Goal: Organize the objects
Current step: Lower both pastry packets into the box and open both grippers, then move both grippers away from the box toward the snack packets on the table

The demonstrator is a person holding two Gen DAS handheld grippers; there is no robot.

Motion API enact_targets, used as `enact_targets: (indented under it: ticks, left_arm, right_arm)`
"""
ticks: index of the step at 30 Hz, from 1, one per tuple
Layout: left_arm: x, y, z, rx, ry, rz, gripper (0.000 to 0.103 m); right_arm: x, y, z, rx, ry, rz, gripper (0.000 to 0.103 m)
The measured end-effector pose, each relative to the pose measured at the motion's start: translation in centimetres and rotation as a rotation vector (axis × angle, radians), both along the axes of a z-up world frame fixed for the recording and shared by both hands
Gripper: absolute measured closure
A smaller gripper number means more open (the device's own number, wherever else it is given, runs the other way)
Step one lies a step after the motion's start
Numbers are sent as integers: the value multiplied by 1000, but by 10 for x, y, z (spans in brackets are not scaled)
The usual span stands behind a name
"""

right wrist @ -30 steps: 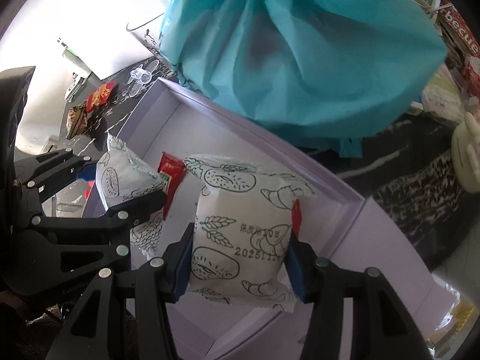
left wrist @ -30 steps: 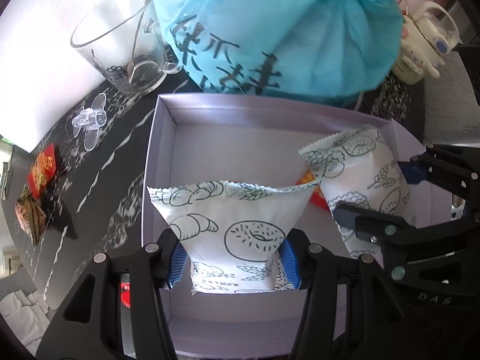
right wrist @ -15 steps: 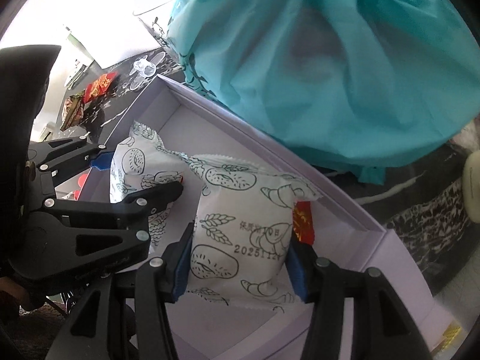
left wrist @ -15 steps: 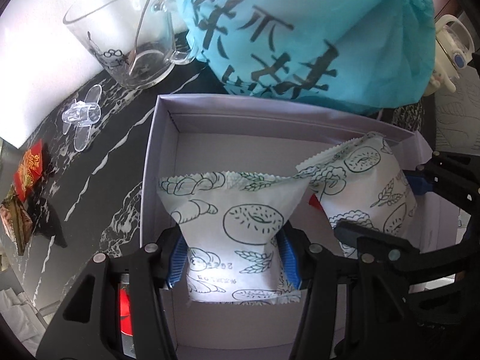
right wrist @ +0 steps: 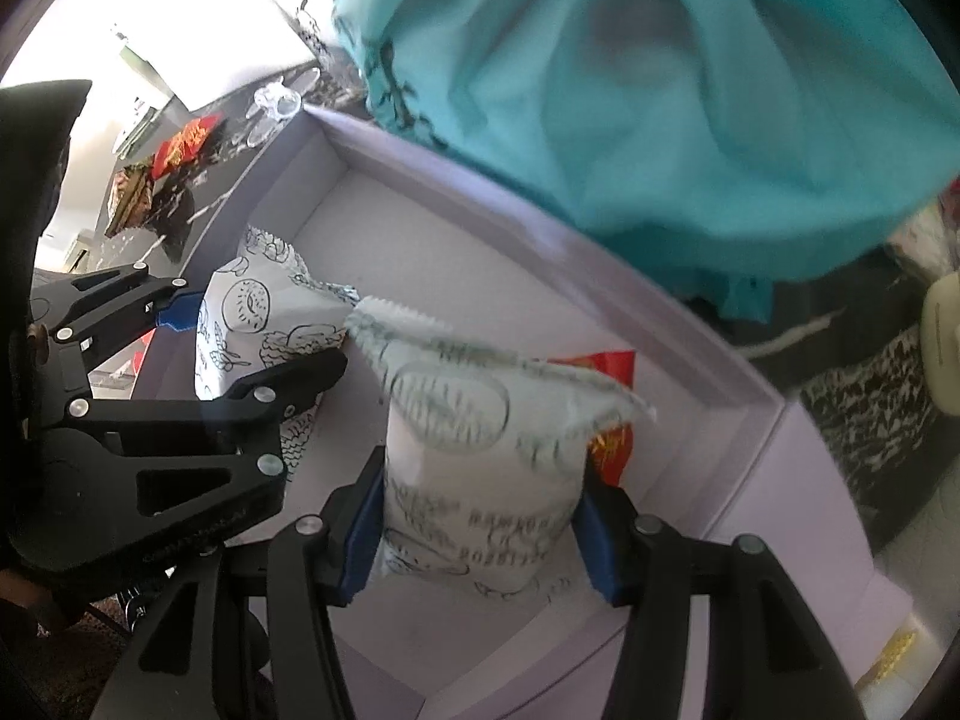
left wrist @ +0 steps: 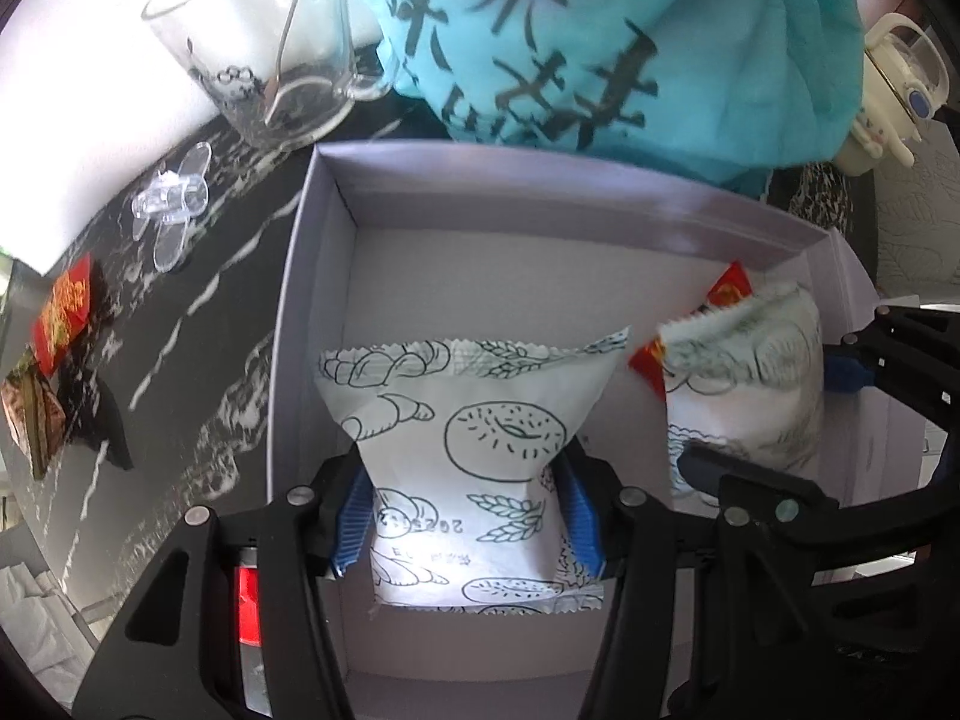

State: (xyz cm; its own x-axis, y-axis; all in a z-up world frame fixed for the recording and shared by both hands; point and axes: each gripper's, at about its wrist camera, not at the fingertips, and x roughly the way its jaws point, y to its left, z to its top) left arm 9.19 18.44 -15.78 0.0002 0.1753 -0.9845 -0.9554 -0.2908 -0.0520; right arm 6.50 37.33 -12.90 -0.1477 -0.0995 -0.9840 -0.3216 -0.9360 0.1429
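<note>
My left gripper is shut on a white snack packet printed with bread drawings. It holds the packet upright inside the lavender box, near the box's left wall. My right gripper is shut on a second packet of the same kind, low in the box's right part. Each view shows the other gripper: the right gripper with its packet, and the left gripper with its packet. A red sachet lies behind the right packet, partly hidden by it.
A big teal bag with black lettering leans over the box's far wall. On the black marble counter to the left stand a glass mug, a clear plastic piece and small red packets. A white kettle is at the far right.
The left gripper has sunk deeper into the box with its packet. The two packets now stand further apart, and the red sachet shows behind the right one.
</note>
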Motion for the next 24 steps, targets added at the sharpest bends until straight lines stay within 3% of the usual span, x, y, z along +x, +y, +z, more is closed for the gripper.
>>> enact_targets:
  ticks: [9, 24]
  left_arm:
    - [6, -16, 6, 5, 14, 16, 50]
    - [-2, -49, 47, 74, 52, 78, 47]
  right_arm:
    - [13, -9, 13, 31, 32, -21, 46]
    - [30, -28, 41, 64, 74, -48, 46]
